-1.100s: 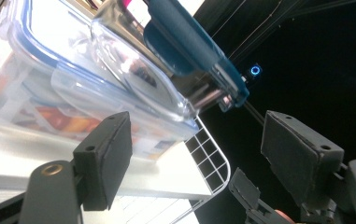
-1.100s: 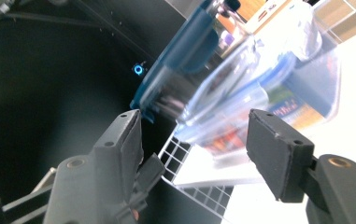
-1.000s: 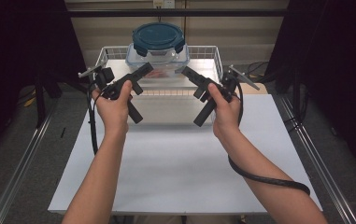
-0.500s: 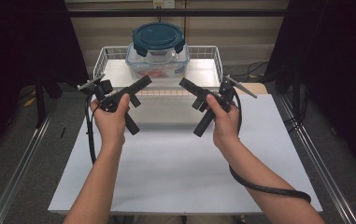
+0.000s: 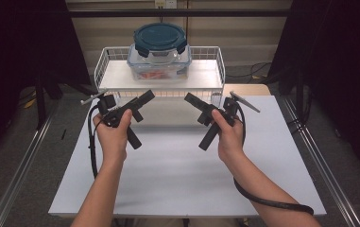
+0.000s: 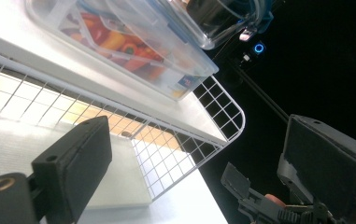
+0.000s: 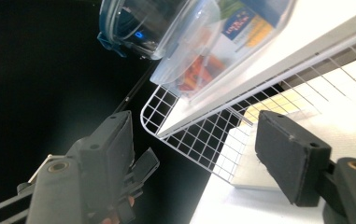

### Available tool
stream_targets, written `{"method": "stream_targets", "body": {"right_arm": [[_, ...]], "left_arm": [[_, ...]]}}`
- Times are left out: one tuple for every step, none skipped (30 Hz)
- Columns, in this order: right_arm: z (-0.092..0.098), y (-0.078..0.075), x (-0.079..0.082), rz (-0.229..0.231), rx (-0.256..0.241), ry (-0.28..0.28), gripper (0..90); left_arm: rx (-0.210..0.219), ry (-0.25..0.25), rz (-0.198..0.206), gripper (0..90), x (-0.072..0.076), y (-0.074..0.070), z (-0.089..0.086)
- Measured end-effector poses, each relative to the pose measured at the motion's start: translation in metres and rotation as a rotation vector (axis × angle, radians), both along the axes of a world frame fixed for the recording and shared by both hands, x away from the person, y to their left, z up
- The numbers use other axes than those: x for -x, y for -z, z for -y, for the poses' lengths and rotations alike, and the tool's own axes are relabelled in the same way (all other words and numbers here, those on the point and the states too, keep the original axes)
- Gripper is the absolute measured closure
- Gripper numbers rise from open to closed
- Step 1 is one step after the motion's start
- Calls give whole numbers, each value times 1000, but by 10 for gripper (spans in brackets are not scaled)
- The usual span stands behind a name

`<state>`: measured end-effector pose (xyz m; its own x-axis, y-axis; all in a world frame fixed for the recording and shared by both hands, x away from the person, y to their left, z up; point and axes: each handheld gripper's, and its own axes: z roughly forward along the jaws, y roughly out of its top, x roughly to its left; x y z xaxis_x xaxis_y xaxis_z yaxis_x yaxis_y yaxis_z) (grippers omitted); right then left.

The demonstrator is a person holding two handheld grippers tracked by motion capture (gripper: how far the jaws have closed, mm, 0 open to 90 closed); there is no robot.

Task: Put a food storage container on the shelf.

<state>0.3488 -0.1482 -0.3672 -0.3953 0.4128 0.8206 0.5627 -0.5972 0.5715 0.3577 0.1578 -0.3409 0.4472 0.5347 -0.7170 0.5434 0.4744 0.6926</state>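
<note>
A white wire rack stands at the back middle of the table. On it sits a clear plastic box of orange and red food, with a round glass container with a dark teal lid stacked on top. My left gripper and right gripper hover side by side above the table just in front of the rack, both tilted inward. Each is open wide and holds nothing. The left gripper looks up at the clear box and the rack's corner. The right gripper faces the clear box and the teal-lidded container.
The white table top stretches toward the person's side. Metal rails run along both table sides, with dark curtains beyond. A cable trails from the right gripper along the forearm.
Both grippers have drawn back from the rack's front edge toward the person and a little lower. Their jaws stay open. The containers have not moved.
</note>
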Motion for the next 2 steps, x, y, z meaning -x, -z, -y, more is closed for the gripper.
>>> {"method": "stream_targets", "body": {"right_arm": [[1,1,0,-3,-2,-1,275],[2,2,1,-7,-3,-1,271]], "left_arm": [[-1,1,-5,76,1,1,0],[-2,4,-7,71,1,2,-1]]}}
